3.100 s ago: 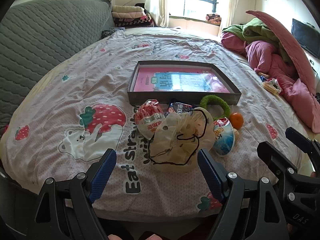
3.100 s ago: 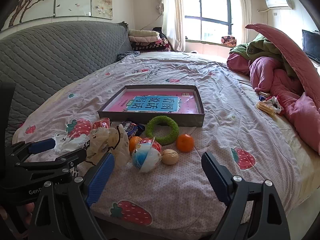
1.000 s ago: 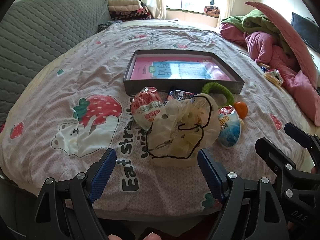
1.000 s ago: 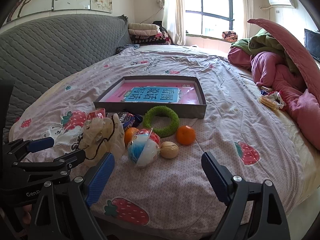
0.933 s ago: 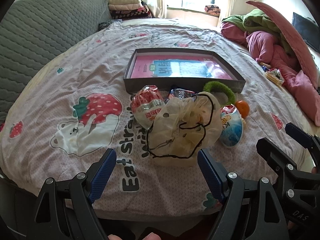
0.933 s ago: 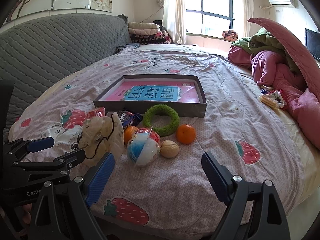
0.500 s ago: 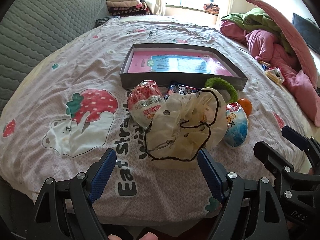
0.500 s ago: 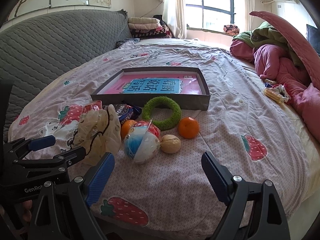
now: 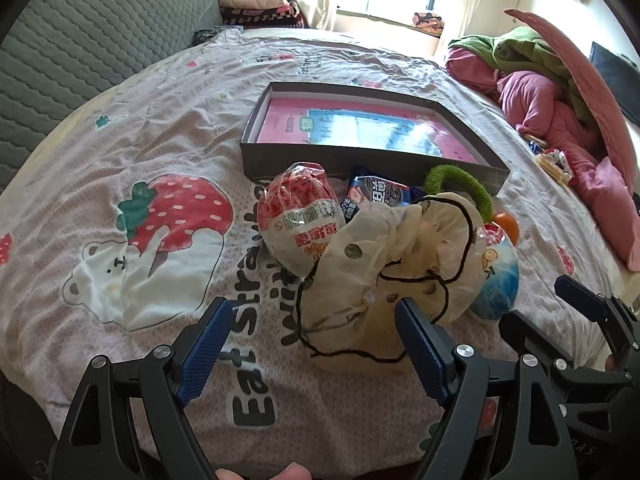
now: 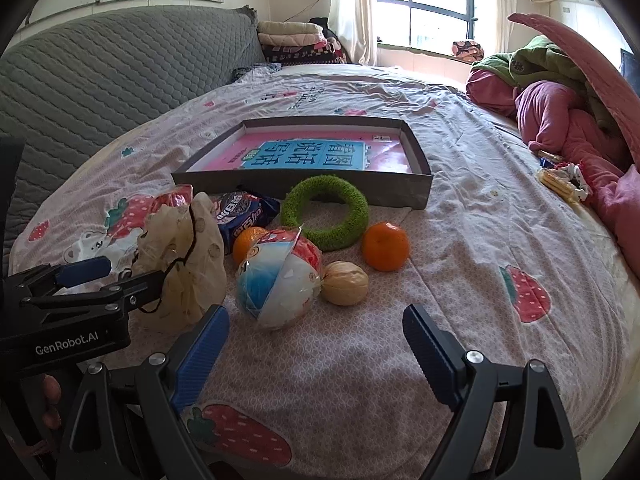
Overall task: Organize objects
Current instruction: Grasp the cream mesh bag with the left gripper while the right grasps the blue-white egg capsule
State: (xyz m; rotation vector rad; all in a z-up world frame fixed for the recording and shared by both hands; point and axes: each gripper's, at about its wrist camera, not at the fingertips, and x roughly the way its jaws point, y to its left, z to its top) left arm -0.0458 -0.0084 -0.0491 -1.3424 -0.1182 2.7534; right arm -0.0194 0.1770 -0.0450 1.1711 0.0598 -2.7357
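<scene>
Green ring (image 9: 460, 184) half hidden behind the cream crumpled bag (image 9: 392, 272), orange (image 9: 507, 226) only a sliver beside that bag, blue snack packet (image 9: 374, 196) partly covered by it, packet lettering too small to read.

strawberry-print bed (image 10: 460, 264) carries a grey tray (image 10: 404, 196), snacks, oranges, green ring (image 10: 325, 211).

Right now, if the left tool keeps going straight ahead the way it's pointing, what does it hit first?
Most likely the cream drawstring bag: it lies on the bedsheet just past the open left tool, slightly toward its right finger. Depth is hard to judge through the fisheye.
</scene>
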